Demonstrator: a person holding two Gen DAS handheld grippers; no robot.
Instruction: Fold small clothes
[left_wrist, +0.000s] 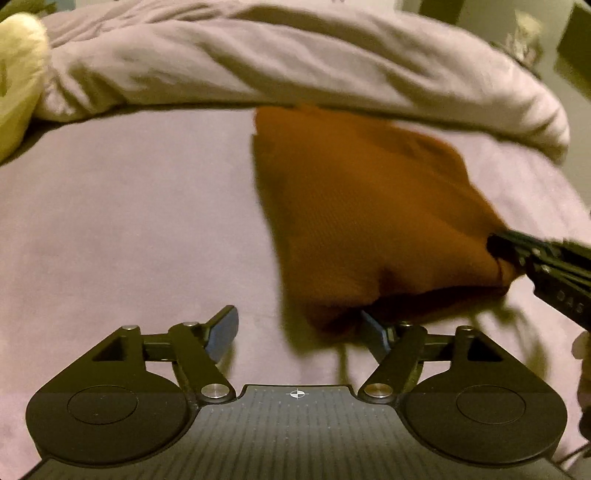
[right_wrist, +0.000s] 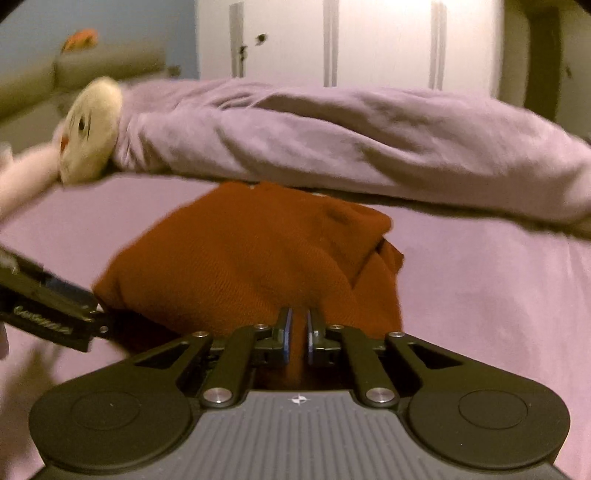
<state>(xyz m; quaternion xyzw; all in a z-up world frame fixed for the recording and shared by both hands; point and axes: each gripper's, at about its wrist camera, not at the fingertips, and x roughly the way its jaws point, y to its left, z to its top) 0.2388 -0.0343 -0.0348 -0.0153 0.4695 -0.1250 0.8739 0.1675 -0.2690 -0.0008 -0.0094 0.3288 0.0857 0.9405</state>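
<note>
The rust-brown knitted garment (left_wrist: 369, 221) lies bunched on the lilac bed sheet (left_wrist: 129, 221) at twelve o'clock from the right gripper (right_wrist: 298, 332), whose nearly closed jaws pinch its near hem, probably to guide a fold, while the left gripper (left_wrist: 299, 328) is spread wide, holding nothing.

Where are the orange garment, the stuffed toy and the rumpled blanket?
orange garment (right_wrist: 236, 258): right wrist view, middle of its top fold.
stuffed toy (right_wrist: 90, 129): right wrist view, its pale round face.
rumpled blanket (left_wrist: 295, 59): left wrist view, centre of the bunched fabric.
</note>
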